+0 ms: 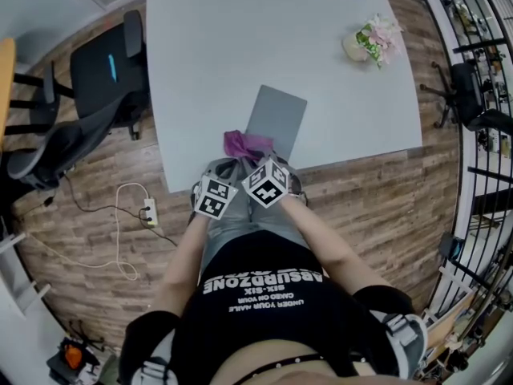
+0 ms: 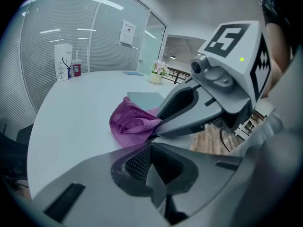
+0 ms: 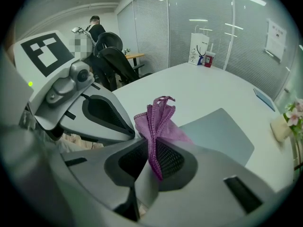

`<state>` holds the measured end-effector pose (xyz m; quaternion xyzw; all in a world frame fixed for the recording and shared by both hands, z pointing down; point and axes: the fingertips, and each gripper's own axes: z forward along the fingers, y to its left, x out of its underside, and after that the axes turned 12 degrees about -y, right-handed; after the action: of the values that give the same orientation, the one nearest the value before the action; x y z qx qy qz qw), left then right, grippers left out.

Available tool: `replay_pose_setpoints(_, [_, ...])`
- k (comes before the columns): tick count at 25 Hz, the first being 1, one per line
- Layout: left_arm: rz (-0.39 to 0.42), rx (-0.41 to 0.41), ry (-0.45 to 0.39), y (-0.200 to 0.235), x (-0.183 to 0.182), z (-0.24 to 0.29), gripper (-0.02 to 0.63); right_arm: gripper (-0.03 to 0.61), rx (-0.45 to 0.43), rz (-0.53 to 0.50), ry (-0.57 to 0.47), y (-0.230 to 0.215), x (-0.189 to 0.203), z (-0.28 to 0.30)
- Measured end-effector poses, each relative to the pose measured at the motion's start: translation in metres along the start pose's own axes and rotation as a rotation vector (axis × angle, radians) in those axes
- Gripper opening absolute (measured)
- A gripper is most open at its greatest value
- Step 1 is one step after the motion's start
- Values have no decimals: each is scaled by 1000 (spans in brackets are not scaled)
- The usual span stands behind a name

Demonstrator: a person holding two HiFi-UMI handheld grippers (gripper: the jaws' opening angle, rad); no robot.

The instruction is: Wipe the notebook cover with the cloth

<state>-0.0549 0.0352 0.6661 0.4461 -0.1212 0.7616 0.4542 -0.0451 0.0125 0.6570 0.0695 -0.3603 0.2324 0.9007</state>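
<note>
White desk [image 1: 200, 62] with potted flowers [image 1: 373, 40] near its right edge; black office chair [image 1: 104, 83] and power strip [image 1: 149, 212] on wooden floor [image 1: 377, 207].

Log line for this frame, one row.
right gripper: shut on cloth | left gripper: shut, empty | cloth: bunched at notebook near edge

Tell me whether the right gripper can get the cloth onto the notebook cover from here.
Probably yes. The right gripper is shut on the cloth, the notebook lies just ahead of it, and the left gripper sits beside it, not across the path.
</note>
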Motion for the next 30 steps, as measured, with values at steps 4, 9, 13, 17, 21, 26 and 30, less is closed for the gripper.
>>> replay_pose_setpoints(4, [-3, 2, 1, -1, 0, 0, 14, 61, -1, -9, -3, 0, 3, -3])
replay_pose_setpoints(9, [-3, -4, -2, 3, -3, -3, 14, 61, 5, 1, 1, -2, 9, -10])
replay_pose_setpoints(13, [3, 2, -6, 2, -9, 1, 14, 61, 14, 8, 6, -7, 16, -18])
replay_pose_setpoints(17, [14, 17, -12, 0, -15, 5, 14, 61, 37, 35, 13, -16, 25, -27])
replay_pose_setpoints(21, [30, 37, -11, -3, -18, 9, 14, 61, 75, 69, 19, -27, 35, -39])
replay_pose_setpoints(26, [50, 63, -8, -7, -25, 17, 14, 61, 120, 112, 20, -42, 45, -51])
replay_pose_setpoints(30, [68, 88, -14, -14, -34, 27, 14, 61, 151, 141, 24, -50, 54, -60])
